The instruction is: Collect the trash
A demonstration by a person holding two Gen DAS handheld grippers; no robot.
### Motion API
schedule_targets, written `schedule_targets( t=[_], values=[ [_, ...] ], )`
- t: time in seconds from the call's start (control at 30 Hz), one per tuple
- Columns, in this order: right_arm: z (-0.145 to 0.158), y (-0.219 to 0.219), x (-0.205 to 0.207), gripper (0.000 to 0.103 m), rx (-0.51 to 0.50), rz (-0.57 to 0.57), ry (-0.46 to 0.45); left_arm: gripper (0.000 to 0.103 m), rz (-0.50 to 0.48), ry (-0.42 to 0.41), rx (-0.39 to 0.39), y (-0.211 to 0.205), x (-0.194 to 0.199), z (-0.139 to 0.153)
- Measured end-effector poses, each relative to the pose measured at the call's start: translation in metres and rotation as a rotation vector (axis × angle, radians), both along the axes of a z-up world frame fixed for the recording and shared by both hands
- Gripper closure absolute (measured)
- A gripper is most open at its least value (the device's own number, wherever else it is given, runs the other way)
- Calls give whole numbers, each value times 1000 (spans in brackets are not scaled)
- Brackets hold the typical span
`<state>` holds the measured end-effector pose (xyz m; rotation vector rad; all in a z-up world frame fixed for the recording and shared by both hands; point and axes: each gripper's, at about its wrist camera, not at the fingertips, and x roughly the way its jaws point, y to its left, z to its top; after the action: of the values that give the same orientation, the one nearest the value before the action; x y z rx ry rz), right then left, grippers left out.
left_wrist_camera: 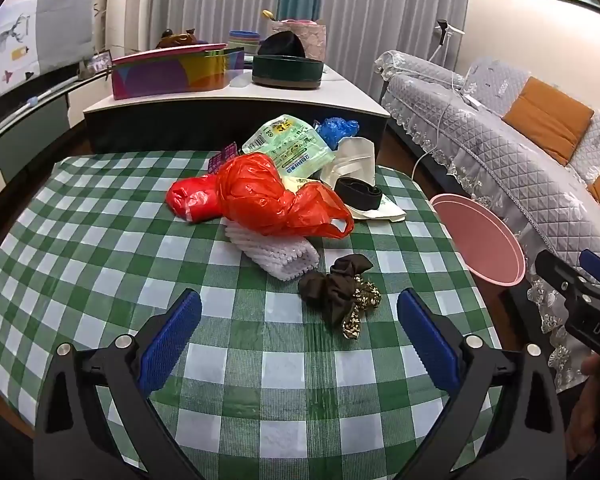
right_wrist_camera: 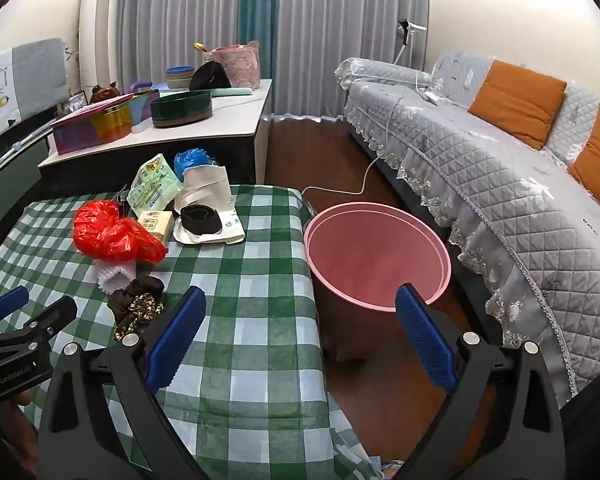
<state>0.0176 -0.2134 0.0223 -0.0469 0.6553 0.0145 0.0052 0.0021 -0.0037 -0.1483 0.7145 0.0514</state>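
Your left hand-held gripper [left_wrist_camera: 299, 312] hovers with jaws wide apart and empty over the checked table [left_wrist_camera: 260, 380]; your right hand-held gripper [right_wrist_camera: 300, 312] likewise, at the table's edge. Just ahead lies a brown rag [left_wrist_camera: 340, 292], then white foam [left_wrist_camera: 276, 252], red bags [left_wrist_camera: 260, 196] and wrappers [left_wrist_camera: 292, 140]. A pink bin [right_wrist_camera: 376, 252] stands beside the table.

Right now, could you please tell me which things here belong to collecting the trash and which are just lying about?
Part of the job:
- red plastic bag
- white foam net
- brown crumpled wrapper
- green printed packet
- blue plastic bag
- white paper bag
- pink bin

Just lying about:
- colourful box
- dark green tin
- orange cushions
- sofa
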Motion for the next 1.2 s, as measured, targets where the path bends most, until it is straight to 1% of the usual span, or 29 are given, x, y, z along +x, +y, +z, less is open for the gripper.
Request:
schedule_targets(
  t=[0.3,1.2],
  values=[
    [0,2,-1,9,-4,11,-11,8,-13,-15,11,-4,-2,4],
    [0,3,-2,9,-5,11,-11,8,-17,-15,10,-7,-2,7]
  ],
)
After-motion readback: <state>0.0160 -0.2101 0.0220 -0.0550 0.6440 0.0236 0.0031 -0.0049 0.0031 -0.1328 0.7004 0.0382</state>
